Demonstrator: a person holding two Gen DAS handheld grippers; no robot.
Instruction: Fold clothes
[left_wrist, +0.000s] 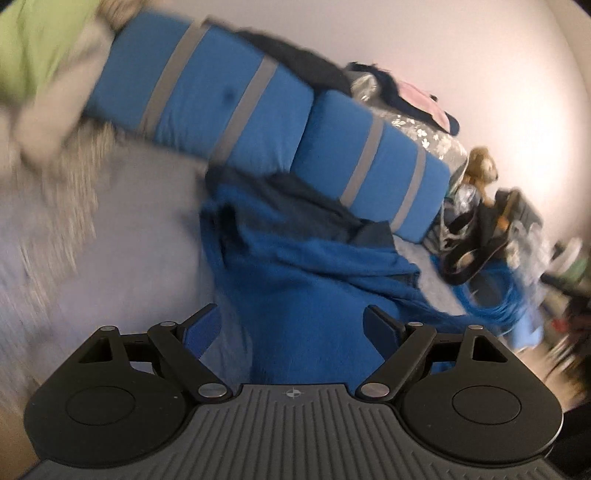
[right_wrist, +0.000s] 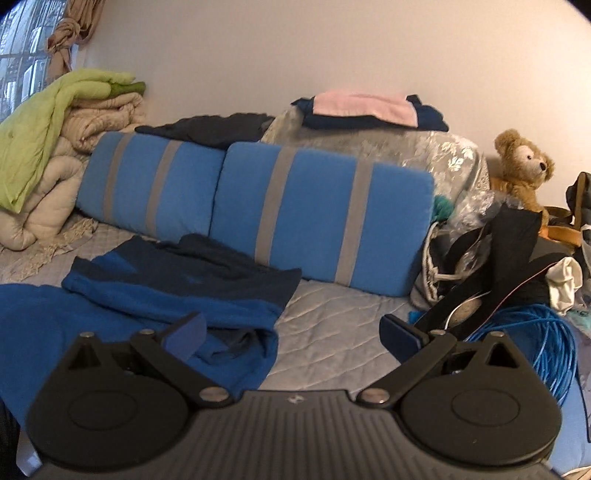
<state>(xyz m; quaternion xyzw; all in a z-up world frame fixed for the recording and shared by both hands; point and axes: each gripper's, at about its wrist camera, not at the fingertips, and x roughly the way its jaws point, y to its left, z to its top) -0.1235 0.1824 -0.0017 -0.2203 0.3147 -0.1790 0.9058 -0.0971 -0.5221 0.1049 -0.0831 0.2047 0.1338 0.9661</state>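
Our left gripper and right gripper both have their fingers spread wide, holding nothing. The crumpled blue top lies on our gray quilted bed, in front of the striped blue cushions.

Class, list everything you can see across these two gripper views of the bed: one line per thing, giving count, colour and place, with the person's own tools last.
blue garment: one, two shades of blue, crumpled on the bedspread in front of the cushions
cushions: two, blue with grey stripes, side by side behind the garment
bedspread: one, pale grey quilted, under everything
blankets: one pile, lime green over beige, far left by the window
folded clothes: one small stack, pink on navy, on a shiny silver bundle
dark clothing: one piece, behind the left cushion
teddy bear: one, tan, right by the wall
cable: one coil, blue, right foreground
left gripper: one, black with blue pads, open above the garment
right gripper: one, same colours, open, empty
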